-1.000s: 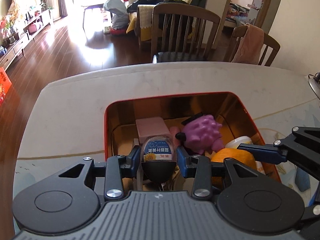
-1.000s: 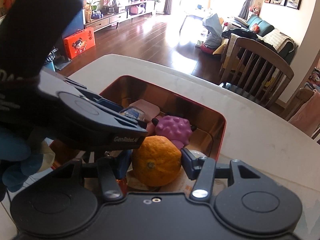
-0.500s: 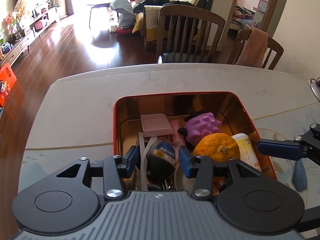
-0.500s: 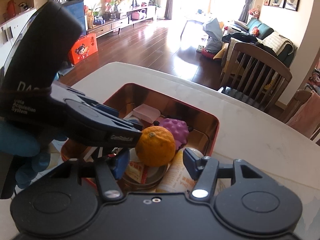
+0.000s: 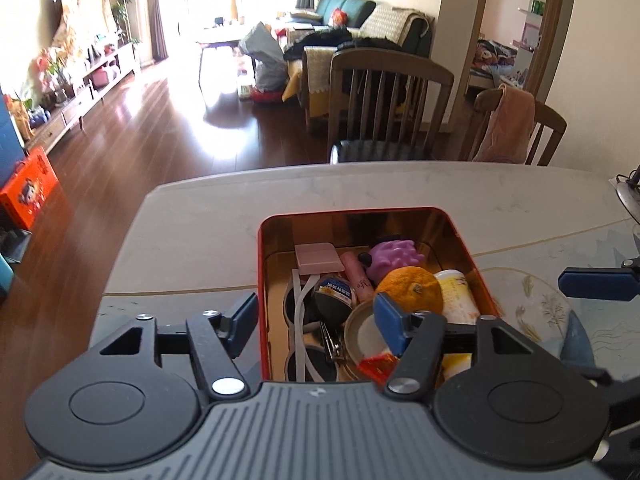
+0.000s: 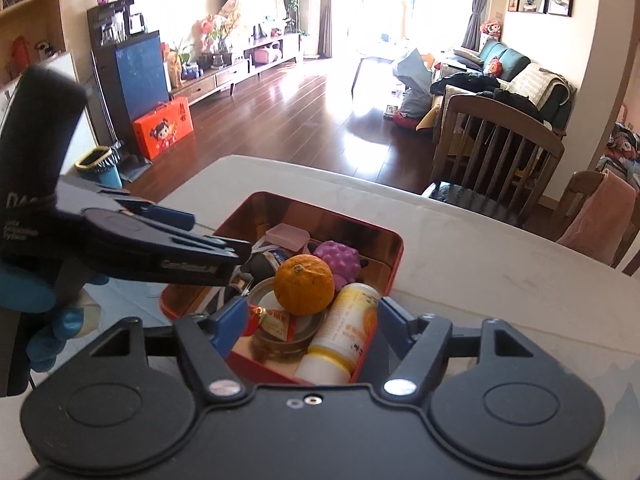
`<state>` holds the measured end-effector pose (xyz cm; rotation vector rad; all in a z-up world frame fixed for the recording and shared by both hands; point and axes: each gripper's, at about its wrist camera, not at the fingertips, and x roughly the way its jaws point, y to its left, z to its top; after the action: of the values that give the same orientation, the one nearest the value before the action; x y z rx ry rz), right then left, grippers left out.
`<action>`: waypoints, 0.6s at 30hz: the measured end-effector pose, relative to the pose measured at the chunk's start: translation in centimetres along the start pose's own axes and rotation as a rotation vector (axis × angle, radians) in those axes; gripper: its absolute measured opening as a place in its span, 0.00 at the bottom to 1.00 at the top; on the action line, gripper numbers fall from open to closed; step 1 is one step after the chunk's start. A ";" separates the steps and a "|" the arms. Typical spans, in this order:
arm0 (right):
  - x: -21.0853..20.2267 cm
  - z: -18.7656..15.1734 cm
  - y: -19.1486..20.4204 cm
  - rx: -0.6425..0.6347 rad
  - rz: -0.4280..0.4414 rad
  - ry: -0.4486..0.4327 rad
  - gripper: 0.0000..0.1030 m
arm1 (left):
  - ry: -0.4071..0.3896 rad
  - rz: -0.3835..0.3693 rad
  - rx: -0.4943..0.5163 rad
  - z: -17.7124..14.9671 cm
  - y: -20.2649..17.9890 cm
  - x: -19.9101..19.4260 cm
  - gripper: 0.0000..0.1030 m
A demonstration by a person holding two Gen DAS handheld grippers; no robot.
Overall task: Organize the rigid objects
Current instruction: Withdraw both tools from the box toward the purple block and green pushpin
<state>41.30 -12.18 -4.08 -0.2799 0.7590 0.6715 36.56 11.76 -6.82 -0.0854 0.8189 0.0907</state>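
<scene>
A red tin box (image 5: 352, 212) with a gold inside stands on the pale table. In it lie an orange (image 5: 412, 290), a small dark bottle with a blue label (image 5: 334, 298), a purple spiky toy (image 5: 394, 256), a pink box (image 5: 318, 258), a yellow-white bottle (image 5: 456, 294) and sunglasses (image 5: 300, 320). My left gripper (image 5: 316, 320) hovers over the box's near left part, its jaws opening with nothing pressed between them. My right gripper (image 6: 312, 320) hangs above the orange (image 6: 304, 290) and the yellow-white bottle (image 6: 344, 332), jaws opening too and gripping nothing.
A clear patterned plate (image 5: 532, 308) lies right of the box. Two wooden chairs (image 5: 384, 108) stand at the table's far edge, one draped with a pink cloth (image 5: 508, 124). A blue-gloved hand (image 6: 48, 312) holds the left gripper (image 6: 208, 236) at the left in the right wrist view.
The left gripper let go of the blue-labelled bottle and the right let go of the orange; both now lie in the box. Both grippers opened wider and drew up and back.
</scene>
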 end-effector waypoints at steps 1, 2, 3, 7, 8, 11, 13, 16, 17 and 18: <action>-0.5 -0.2 -0.1 0.005 0.001 -0.004 0.71 | -0.008 0.004 0.004 -0.2 -0.2 -0.7 0.63; -1.0 -0.3 -0.3 0.009 0.003 -0.008 0.72 | -0.013 0.009 0.008 -0.3 -0.5 -1.2 0.64; -1.6 -0.5 -0.4 0.012 0.007 -0.013 0.74 | -0.018 0.015 0.011 -0.5 -0.7 -1.8 0.64; -3.4 -1.4 -0.9 0.018 0.014 -0.028 0.80 | -0.034 0.014 -0.004 -1.2 -1.4 -3.9 0.67; -3.9 -1.6 -1.0 0.019 0.017 -0.032 0.82 | -0.039 0.013 -0.009 -1.4 -1.7 -4.4 0.68; -5.2 -2.2 -1.4 0.015 0.021 -0.041 0.86 | -0.051 0.013 -0.015 -2.3 -2.5 -5.8 0.70; -6.0 -2.8 -1.7 0.013 0.024 -0.048 0.89 | -0.057 0.015 -0.018 -2.8 -3.1 -6.6 0.70; -7.1 -3.6 -2.3 0.011 0.026 -0.055 0.95 | -0.063 0.011 -0.028 -3.4 -4.1 -7.7 0.75; -7.4 -3.9 -2.5 0.009 0.026 -0.059 0.98 | -0.065 0.015 -0.029 -3.6 -4.5 -7.9 0.76; -7.7 -4.2 -2.8 0.008 0.025 -0.063 1.00 | -0.068 0.020 -0.031 -3.9 -4.9 -8.2 0.78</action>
<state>36.74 -19.71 -1.57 -0.2415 0.7059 0.6974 28.78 6.07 -3.27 -0.1025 0.7509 0.1247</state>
